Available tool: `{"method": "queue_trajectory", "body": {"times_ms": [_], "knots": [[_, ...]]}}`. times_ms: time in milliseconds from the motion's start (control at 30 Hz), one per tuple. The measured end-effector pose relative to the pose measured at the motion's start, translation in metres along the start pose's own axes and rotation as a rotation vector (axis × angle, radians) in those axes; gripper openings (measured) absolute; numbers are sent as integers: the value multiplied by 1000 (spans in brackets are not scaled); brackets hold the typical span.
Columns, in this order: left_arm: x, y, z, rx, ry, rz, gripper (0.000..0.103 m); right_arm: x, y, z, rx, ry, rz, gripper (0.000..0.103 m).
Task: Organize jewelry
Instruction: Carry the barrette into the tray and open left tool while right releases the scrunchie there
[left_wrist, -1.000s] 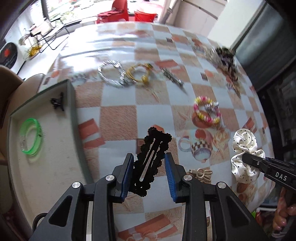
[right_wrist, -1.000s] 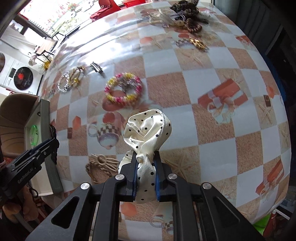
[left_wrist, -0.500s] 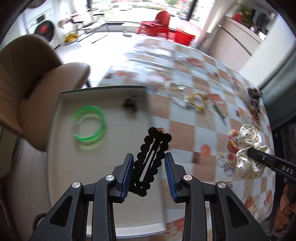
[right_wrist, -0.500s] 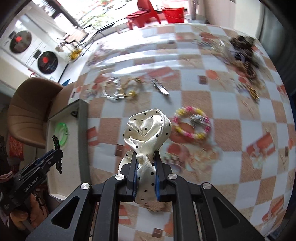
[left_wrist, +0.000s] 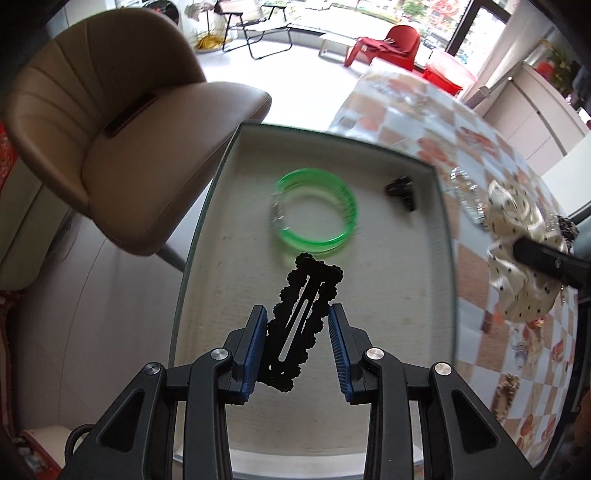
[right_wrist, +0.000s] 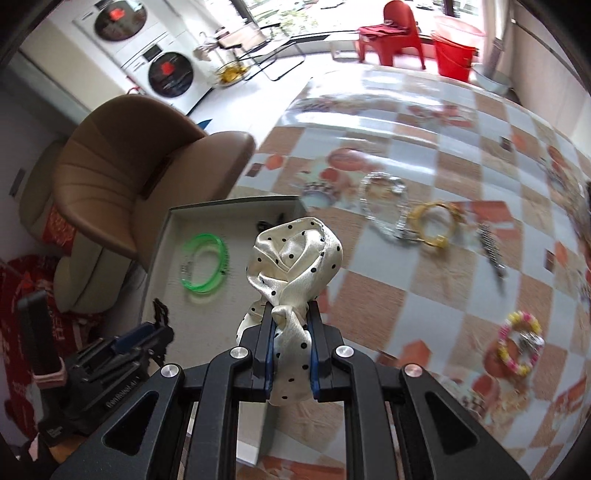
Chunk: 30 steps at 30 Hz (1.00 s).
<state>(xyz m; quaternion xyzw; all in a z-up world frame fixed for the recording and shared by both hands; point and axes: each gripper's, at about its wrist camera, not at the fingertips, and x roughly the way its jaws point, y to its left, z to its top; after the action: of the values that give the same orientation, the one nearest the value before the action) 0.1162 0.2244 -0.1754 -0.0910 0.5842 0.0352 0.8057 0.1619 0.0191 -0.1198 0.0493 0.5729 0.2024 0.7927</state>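
Setting: checkered orange-and-white worktop (right_wrist: 424, 295) by a brown padded chair (left_wrist: 110, 140); the landmark is the shallow beige tray with a dark rim (left_wrist: 221, 229) at the worktop's edge.
Left gripper (left_wrist: 297, 328): fingers grasp a black scalloped snap hair clip (left_wrist: 295, 332), which sits tilted between the blue pads, above the tray's near half.
Right gripper (right_wrist: 290, 336): fingers clenched on a cream satin scrunchie with black dots (right_wrist: 291, 258), just over the tray's worktop-side rim.
In tray: translucent green bangle (left_wrist: 314, 210) mid-tray; small black claw clip (left_wrist: 400, 190) near the far corner.
Outside tray: clear crystal bracelet (right_wrist: 384, 206), yellow bangle (right_wrist: 436, 225) and pink-and-yellow bead bracelet (right_wrist: 519, 347) lie on the worktop beside it.
Risk: the clip looks held askew, so it may slip and drop early onto the bangle; the scrunchie, let go this near the rim, might land half outside the tray.
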Motion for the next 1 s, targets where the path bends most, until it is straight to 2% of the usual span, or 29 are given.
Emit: {"method": "queue_trajectory", "body": {"times_ms": [233,467,833,867,900,933,1000], "knots": [[27,9,9,-19,17,38,38,50,24,19,-42,58,22,16],[40,12,26,-43,-1,55,38,92,23,34,-29,99,8,16],[48,7,37,-23,-21,105,38,114,27,35,-44,107,-14,17],[47,7,36,-20,-22,110,41,115,28,35,-46,108,-15,20],[48,7,37,-21,-18,115,54,116,28,34,-47,110,-16,20],[48,7,37,-25,-16,117,61,116,28,34,-46,112,-15,20],[47,8,35,-32,-18,121,61,117,26,34,-42,118,-14,24]]}}
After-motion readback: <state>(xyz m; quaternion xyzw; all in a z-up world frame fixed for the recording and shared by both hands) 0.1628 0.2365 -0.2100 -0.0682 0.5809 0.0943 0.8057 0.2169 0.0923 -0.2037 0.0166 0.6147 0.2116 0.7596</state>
